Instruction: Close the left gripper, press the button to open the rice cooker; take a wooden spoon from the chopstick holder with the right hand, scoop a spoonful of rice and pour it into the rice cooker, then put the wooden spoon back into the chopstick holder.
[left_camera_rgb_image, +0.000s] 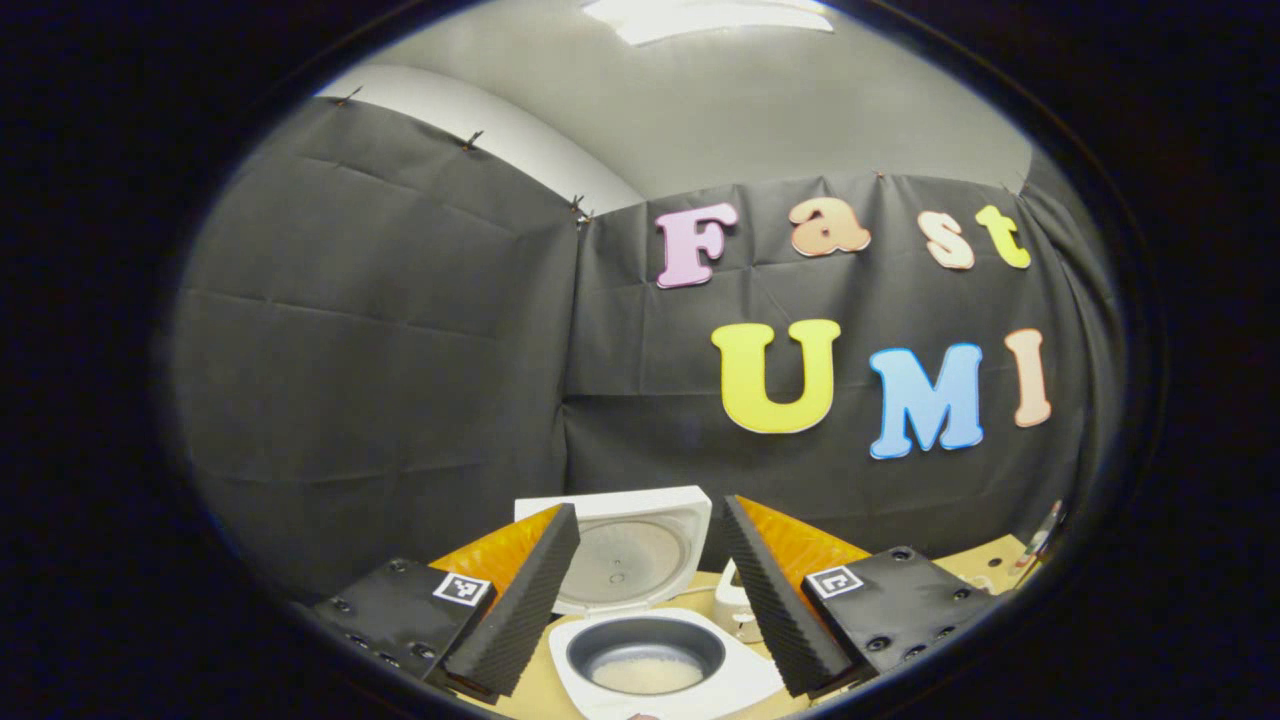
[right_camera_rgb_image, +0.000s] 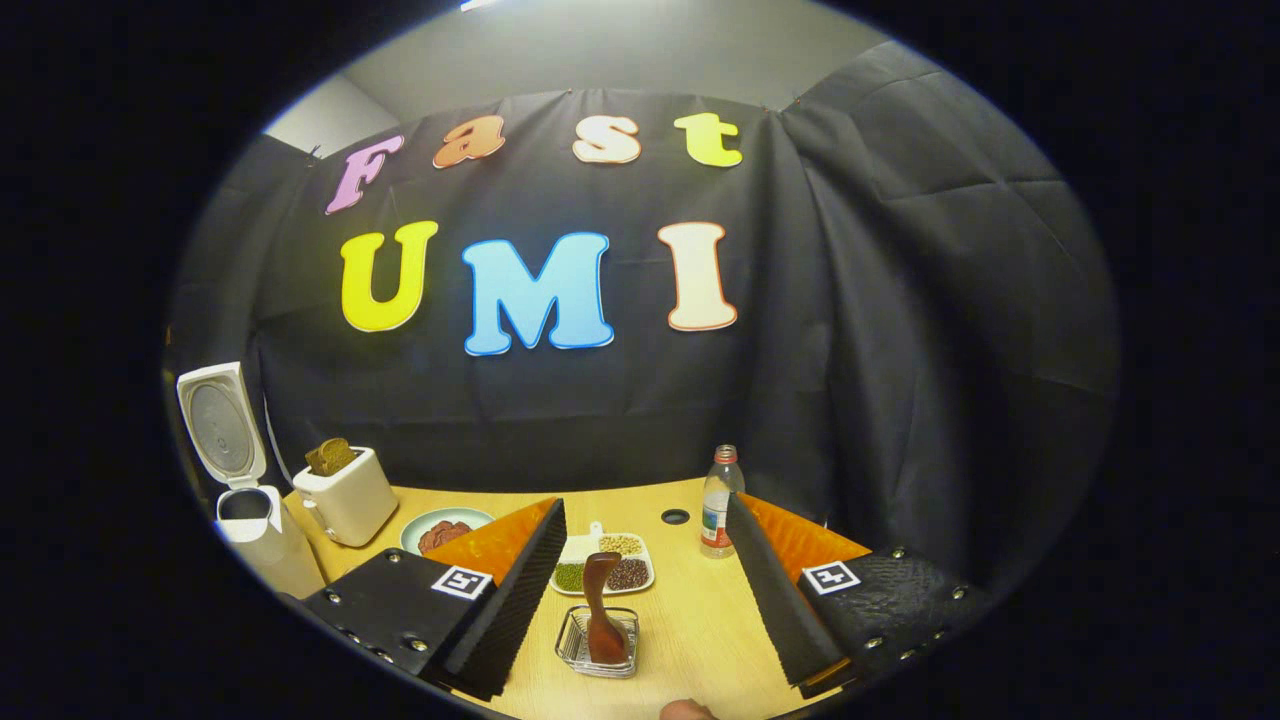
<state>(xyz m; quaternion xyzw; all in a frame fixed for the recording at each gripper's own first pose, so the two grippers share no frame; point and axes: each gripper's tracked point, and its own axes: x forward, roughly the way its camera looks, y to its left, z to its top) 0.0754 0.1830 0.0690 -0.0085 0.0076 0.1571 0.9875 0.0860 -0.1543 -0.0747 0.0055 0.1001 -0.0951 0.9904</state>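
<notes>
Already the rice cooker (left_camera_rgb_image: 650, 650) stands lid-up on the table (right_camera_rgb_image: 690, 600), rice pale in its pot. Left tool (left_camera_rgb_image: 640, 600) hangs above it, jaws spread, nothing held. Right tool (right_camera_rgb_image: 640, 600) likewise gapes empty over the chopstick holder (right_camera_rgb_image: 598, 645), where the wooden spoon (right_camera_rgb_image: 600, 605) stands upright, handle presented for taking.

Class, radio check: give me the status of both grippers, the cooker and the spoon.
Both grippers open, empty: left, right. Rice cooker lid up, rice inside. Wooden spoon upright in holder. Nothing blocking.
</notes>
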